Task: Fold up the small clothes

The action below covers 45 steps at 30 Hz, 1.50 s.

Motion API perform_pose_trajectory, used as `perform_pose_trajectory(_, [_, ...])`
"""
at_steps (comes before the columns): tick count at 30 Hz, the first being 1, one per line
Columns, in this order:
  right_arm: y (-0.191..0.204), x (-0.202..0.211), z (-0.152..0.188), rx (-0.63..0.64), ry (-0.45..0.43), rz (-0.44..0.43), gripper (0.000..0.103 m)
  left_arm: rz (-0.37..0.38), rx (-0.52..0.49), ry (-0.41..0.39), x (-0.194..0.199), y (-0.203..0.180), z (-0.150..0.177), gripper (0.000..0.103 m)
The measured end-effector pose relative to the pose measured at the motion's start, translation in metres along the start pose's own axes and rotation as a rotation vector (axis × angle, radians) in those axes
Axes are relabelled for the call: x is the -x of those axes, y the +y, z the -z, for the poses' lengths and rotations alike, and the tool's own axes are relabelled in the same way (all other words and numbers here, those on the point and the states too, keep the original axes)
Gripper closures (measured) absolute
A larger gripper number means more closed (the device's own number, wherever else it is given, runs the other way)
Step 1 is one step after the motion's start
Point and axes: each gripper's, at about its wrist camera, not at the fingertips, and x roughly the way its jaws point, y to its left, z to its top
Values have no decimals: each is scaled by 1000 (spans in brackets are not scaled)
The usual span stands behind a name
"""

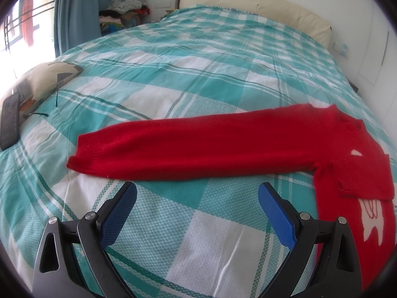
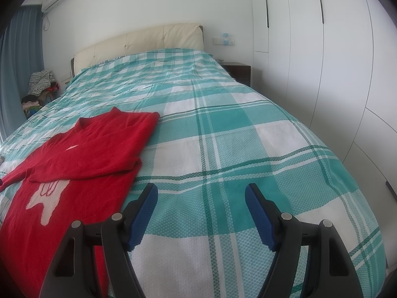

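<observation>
A small red sweater (image 1: 347, 154) with a white motif lies flat on the checked bedspread (image 1: 188, 79). In the left wrist view one sleeve (image 1: 188, 149) stretches out to the left. The other sleeve (image 2: 106, 146) is folded across the chest; it shows in the right wrist view, where the sweater body (image 2: 82, 198) lies at the left. My left gripper (image 1: 197, 191) is open and empty, just short of the stretched sleeve. My right gripper (image 2: 201, 193) is open and empty, over bare bedspread (image 2: 248, 134) right of the sweater.
A patterned cushion (image 1: 42, 79) and a dark remote-like object (image 1: 10, 121) lie at the bed's left side. A cream headboard (image 2: 148, 37) stands at the far end. White wardrobe doors (image 2: 322, 49) line the right. A clothes pile (image 1: 124, 7) sits by the curtain.
</observation>
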Motion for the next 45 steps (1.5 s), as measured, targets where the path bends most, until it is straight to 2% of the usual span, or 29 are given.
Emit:
perform_pose_trajectory(25, [-2,0,-1,2,-4,1,31,-5,29,-6,4,7,-2,4])
perform_pose_trajectory(39, [-1,1,-1,5,-4,2,31,-10,10,-6,9,7,1,4])
perform_pose_trajectory(42, [0,1,-1,1,-5,1,31,41,31,32,7,13,-10,4])
perform_pose_trajectory(45, [-2,3,-1,-10,-12,-1,31,142,200,35,12,61,-30,4])
